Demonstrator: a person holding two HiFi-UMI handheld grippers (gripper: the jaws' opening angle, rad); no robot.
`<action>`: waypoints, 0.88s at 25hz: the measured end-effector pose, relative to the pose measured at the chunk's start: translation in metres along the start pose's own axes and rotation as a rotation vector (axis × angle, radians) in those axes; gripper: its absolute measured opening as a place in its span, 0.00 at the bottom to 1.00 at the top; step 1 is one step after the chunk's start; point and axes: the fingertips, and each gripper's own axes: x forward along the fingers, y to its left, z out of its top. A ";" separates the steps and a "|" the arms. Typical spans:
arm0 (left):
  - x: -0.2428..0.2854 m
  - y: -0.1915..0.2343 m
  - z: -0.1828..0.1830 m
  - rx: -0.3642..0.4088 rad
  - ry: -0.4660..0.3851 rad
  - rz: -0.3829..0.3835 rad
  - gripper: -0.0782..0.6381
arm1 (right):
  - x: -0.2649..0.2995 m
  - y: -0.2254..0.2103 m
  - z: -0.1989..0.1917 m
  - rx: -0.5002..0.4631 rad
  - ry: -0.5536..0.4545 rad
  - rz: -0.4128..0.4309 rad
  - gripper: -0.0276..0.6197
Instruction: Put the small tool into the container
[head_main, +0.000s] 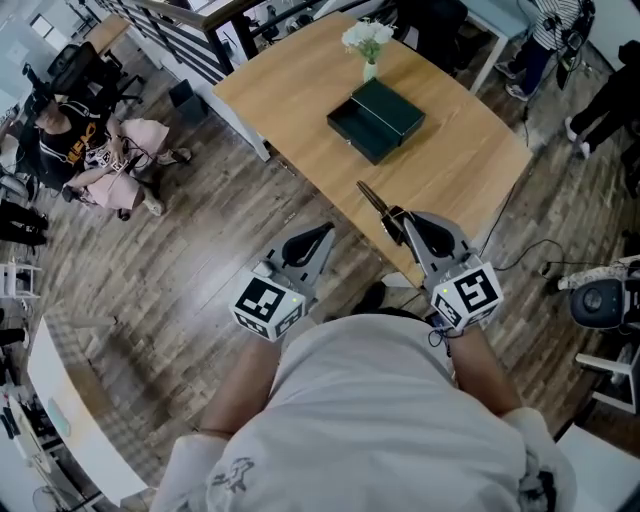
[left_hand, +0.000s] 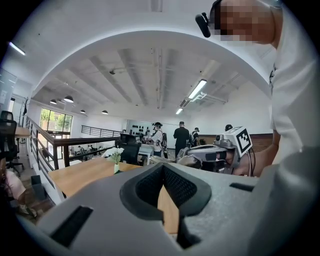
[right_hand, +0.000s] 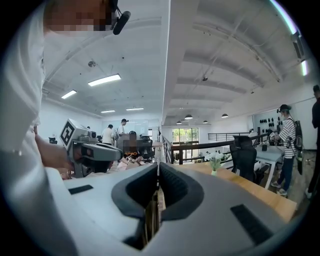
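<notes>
Head view: left tool (head_main: 326, 230) and right tool (head_main: 400, 215) held out side by side, low over a wooden floor (head_main: 200, 240), at the near edge of a pale wood bench (head_main: 470, 150). Right tool clamped on a thin brown implement (head_main: 375, 200), its far end jutting out over the bench's near corner. Well beyond it, toward the far side of the bench, a dark green container (head_main: 375, 120), with a small vase of white flowers (head_main: 368, 45) just behind. Implement and container well apart.

Left gripper view: jaws drawn together, tips seemingly touching through the wide-angle warp, nothing gripped between them. Bench (left_hand: 85, 175) stretching away at left, flowers (left_hand: 116, 157) at its far end. Right tool alongside at right, marker cube facing the lens.

Right gripper view: jaws of the right tool (right_hand: 158, 175) pressed onto the implement (right_hand: 152, 210), seen edge-on as a narrow brown strip rising between the pads. Bench (right_hand: 250, 192) at right, flowers (right_hand: 215, 162) standing far along it. Left tool alongside at left.
</notes>
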 end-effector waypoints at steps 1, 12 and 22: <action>0.008 0.002 0.002 0.001 0.002 -0.004 0.12 | 0.002 -0.008 0.001 0.001 0.001 -0.002 0.06; 0.099 0.007 0.004 0.011 0.042 -0.042 0.12 | 0.004 -0.084 -0.012 0.055 0.011 -0.003 0.06; 0.131 0.029 -0.010 -0.026 0.084 -0.051 0.12 | 0.022 -0.111 -0.031 0.101 0.060 -0.013 0.06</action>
